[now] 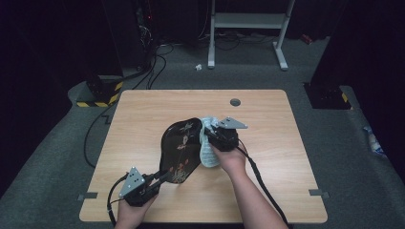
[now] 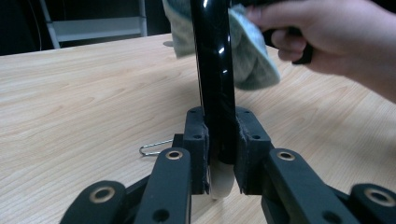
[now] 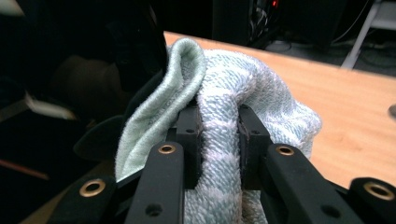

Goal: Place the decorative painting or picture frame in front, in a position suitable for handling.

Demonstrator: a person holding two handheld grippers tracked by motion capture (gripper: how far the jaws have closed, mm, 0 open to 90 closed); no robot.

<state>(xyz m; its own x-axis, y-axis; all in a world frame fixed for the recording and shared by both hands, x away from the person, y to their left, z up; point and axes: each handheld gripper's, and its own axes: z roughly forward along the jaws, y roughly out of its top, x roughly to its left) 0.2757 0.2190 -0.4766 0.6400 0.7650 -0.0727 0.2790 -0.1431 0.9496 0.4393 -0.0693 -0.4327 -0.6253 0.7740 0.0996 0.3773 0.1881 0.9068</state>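
Here, my left gripper (image 2: 219, 154) clamped on rim of black lacquer tray (image 1: 180, 148), holding it tilted up over wooden table (image 1: 143, 124). My right gripper (image 3: 218, 140) pinched on pale green towel (image 3: 233, 93), towel pressed against tray's far edge, mid-table.

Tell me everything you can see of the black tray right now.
The black tray looks glossy, like lacquer, with red and pale flower patterns on its face. It stands tilted up on edge above the table. The left gripper clamps its near rim; the pale green towel, held by the right gripper, presses against its right side.
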